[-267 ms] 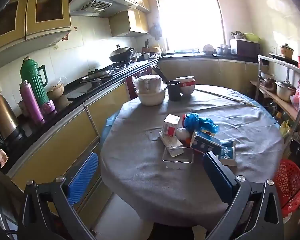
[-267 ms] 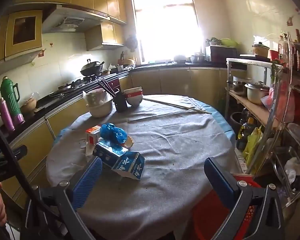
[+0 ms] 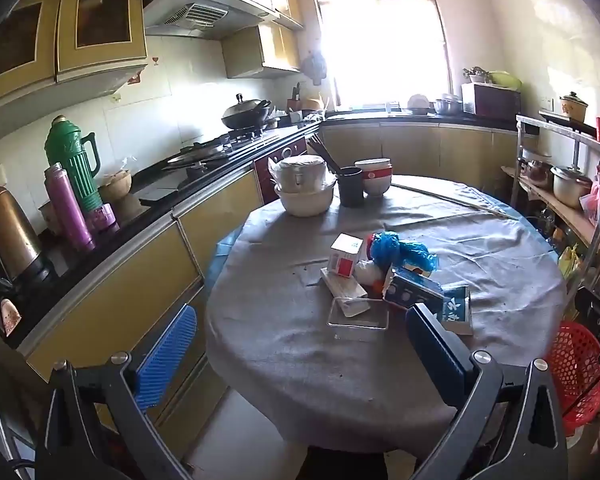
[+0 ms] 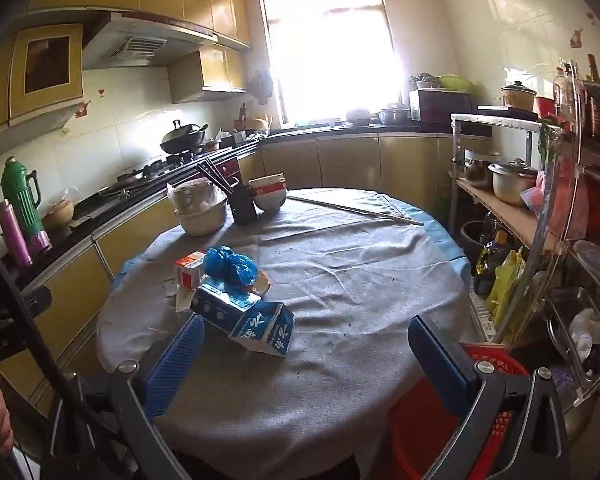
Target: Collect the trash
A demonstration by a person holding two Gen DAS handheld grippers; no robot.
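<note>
Left gripper (image 3: 300, 344) spread wide, nothing between its blue pads, hanging over the near edge of the round table (image 3: 284, 360). Right gripper (image 4: 304, 356) also wide apart and empty, above the near side of the same table.

Trash sits in one cluster on the grey cloth, at about 12 o'clock from the left gripper and 11 o'clock from the right one, apart from both. In the cluster: blue milk carton (image 4: 260, 322) lying on its side at the near end; crumpled blue plastic bag (image 4: 230, 266) just behind it, touching; small red-and-white box (image 4: 190, 270) upright at 9 o'clock of the bag; clear plastic tray (image 3: 358, 314) flat on the cloth at the near left of the carton (seen in left wrist view only); flat pale packet (image 3: 344, 286) partly resting on the tray.

Red mesh basket (image 3: 576, 376) on the floor at 3 o'clock of the table, below the tabletop; in the right wrist view it shows behind the right finger.

Far side of table, 12 o'clock: white lidded pot (image 3: 304, 188), black cup with chopsticks (image 3: 350, 186), stacked bowls (image 3: 374, 176), close together.
</note>
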